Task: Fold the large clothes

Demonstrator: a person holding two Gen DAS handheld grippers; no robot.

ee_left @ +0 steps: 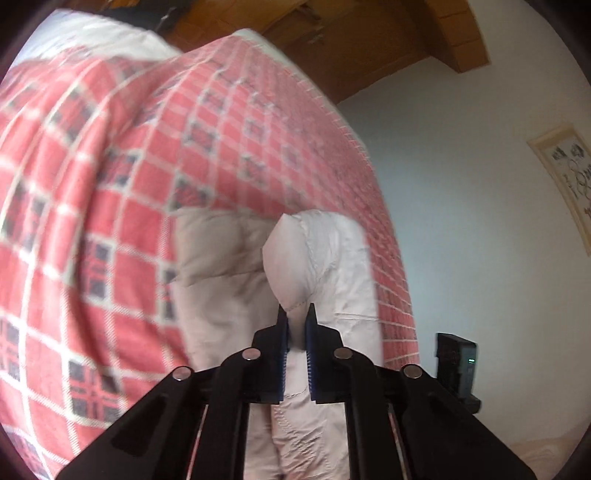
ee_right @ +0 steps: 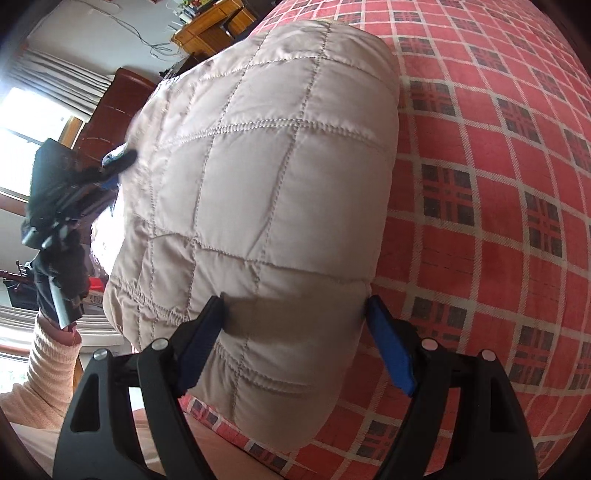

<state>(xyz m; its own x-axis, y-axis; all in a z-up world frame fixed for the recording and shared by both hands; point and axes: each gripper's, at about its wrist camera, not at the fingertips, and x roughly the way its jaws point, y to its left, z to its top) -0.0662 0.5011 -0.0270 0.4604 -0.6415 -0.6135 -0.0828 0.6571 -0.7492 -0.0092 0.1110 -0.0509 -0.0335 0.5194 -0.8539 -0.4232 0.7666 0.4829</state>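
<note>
A beige quilted garment (ee_right: 273, 177) lies bunched in a thick fold on the red checked bedspread (ee_right: 480, 184). My right gripper (ee_right: 295, 306) is open wide, its blue-padded fingers (ee_right: 388, 350) straddling the near end of the bundle and touching its sides. In the left wrist view, my left gripper (ee_left: 295, 325) is shut on a pinched fold of the same garment (ee_left: 314, 258), lifted above the bedspread (ee_left: 110, 184). The right wrist view shows the left gripper (ee_right: 118, 158) at the garment's far left edge, held by a hand in a peach sleeve (ee_right: 48, 362).
The bedspread covers the whole bed around the garment. A white wall with a framed picture (ee_left: 565, 184), a wooden beam (ee_left: 443, 33) and a black device (ee_left: 458, 362) lie to the right in the left wrist view. A window (ee_right: 29, 122), curtains and a wooden desk (ee_right: 210, 22) sit beyond the bed.
</note>
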